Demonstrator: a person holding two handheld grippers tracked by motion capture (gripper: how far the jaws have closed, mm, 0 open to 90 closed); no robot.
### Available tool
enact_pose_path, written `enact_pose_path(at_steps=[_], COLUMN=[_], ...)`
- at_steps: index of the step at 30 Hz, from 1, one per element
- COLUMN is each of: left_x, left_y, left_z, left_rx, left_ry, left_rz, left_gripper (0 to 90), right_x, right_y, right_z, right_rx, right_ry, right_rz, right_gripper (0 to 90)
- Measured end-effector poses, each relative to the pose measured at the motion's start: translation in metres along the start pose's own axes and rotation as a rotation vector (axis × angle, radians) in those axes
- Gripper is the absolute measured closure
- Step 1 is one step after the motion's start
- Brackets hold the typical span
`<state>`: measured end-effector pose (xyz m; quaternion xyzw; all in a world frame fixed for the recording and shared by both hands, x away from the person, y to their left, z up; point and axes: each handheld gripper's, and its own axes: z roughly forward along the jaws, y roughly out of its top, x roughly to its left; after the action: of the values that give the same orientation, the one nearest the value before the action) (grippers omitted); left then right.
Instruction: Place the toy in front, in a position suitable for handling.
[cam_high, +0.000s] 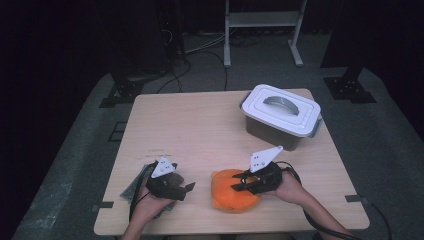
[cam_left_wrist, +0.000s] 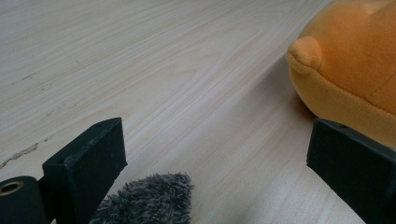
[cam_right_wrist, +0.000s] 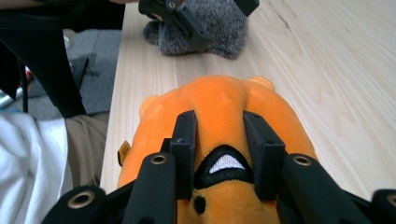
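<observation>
An orange plush toy lies near the table's front edge, right of centre. My right gripper reaches onto it from the right. In the right gripper view its jaws are sunk into the orange plush and pinch a ridge of it just above the stitched mouth. A grey fuzzy toy lies to the left under my left gripper. The left gripper stands open, jaws wide apart. The grey fuzz is low between them, and the orange toy is just beyond the right jaw.
A white lidded box with a grey handle stands at the back right of the wooden table. A dark greenish packet lies at the front left by the left hand. A metal frame stands on the floor behind.
</observation>
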<state>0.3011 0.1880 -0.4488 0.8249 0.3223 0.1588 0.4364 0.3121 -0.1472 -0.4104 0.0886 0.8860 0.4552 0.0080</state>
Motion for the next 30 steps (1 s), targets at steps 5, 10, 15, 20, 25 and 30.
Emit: enact_pose_path(at_steps=[5, 10, 15, 20, 25, 30], left_x=[0.000, 0.000, -0.001, -0.002, -0.001, 0.003], left_y=[0.000, 0.000, 0.002, 0.005, 0.009, 0.010], left_z=[0.000, -0.001, -0.002, -0.005, -0.009, -0.017], left_rx=[0.002, 0.004, 0.000, -0.005, -0.006, 0.005], left_ry=[0.000, -0.004, -0.010, -0.019, -0.029, -0.035], left_rz=[0.006, 0.010, 0.017, 0.037, 0.064, 0.098], left_gripper=[3.9, 4.6, 5.1, 6.4, 11.0, 14.1], right_x=[0.002, 0.004, 0.005, 0.007, 0.009, 0.008], right_y=[-0.003, -0.004, -0.011, -0.020, -0.029, -0.033], right_z=[-0.002, -0.009, -0.020, -0.029, -0.031, -0.030], right_rx=[-0.011, -0.046, -0.069, -0.070, -0.069, -0.074], right_ry=[-0.007, -0.018, -0.041, -0.060, -0.067, -0.066], right_rz=[0.013, 0.021, 0.022, 0.022, 0.017, 0.016], right_gripper=[53.5, 39.1, 32.2, 29.1, 27.4, 26.6])
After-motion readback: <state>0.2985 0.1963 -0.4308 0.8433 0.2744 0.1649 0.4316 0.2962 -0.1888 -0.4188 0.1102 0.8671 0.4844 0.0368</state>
